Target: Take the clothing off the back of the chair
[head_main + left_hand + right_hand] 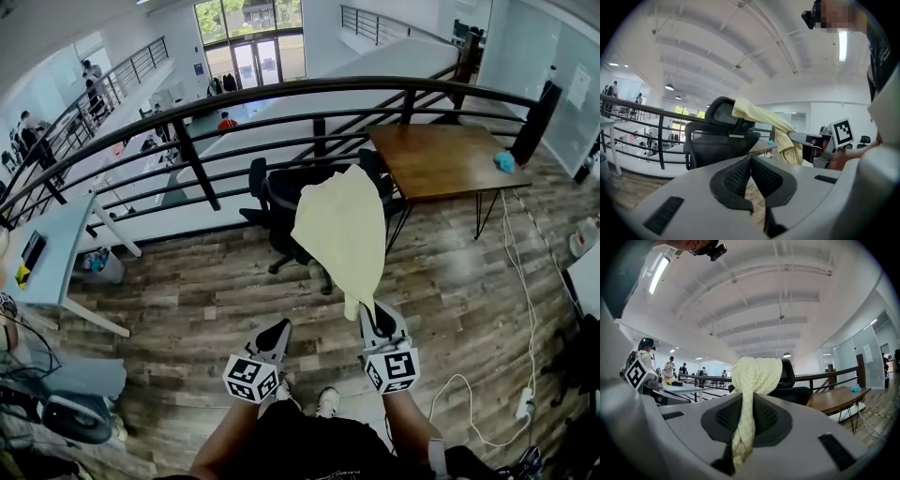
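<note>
The head view looked steeply down from above on the floor (187, 300), with the chair (281, 202) mid-frame. Each gripper view sat low and close behind its own fingers (736, 180) (771, 416), facing level toward that shared chair.

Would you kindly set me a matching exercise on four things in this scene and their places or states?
1 pale yellow checked garment
2 black mesh office chair
3 small turquoise object
4 left gripper

A on the brown wooden table
B jaws together, empty
C pinched by the right gripper
D standing by the black railing

Pairs: 1-C, 2-D, 3-A, 4-B
</note>
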The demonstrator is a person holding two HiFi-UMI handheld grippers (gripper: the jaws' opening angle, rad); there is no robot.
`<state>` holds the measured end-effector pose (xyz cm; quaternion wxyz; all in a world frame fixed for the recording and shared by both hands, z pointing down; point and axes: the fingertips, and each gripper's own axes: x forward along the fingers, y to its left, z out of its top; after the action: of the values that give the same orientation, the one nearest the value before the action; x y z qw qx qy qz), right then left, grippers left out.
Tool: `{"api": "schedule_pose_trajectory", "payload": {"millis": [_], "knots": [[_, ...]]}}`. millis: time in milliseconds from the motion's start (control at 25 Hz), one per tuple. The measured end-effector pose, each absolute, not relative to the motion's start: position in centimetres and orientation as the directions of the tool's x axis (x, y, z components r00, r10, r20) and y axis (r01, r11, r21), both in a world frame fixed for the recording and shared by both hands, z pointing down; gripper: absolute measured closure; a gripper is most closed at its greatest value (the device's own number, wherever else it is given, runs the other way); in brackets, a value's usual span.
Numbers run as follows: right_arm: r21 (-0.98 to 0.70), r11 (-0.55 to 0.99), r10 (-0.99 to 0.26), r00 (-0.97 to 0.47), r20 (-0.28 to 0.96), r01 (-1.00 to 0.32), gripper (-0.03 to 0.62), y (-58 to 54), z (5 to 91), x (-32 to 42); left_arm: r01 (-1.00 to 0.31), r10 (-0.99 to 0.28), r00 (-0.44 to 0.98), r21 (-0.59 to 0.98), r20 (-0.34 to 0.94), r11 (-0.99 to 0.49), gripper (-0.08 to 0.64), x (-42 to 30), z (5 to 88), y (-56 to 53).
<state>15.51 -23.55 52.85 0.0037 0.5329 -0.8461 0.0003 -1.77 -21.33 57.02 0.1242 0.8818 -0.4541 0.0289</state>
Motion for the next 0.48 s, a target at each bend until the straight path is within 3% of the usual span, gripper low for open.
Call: {"api": "schedule_pose_trajectory", "payload": {"millis": [480], "knots": [[0.026,0.38,-0.925,-0.38,0.021,-0.924,0.54,-19.0,52.5,15.4,-0.778,-0.764,0.625,0.195,0.158,-0.597,0.548,-2.5,57.0,-18.1]]}}
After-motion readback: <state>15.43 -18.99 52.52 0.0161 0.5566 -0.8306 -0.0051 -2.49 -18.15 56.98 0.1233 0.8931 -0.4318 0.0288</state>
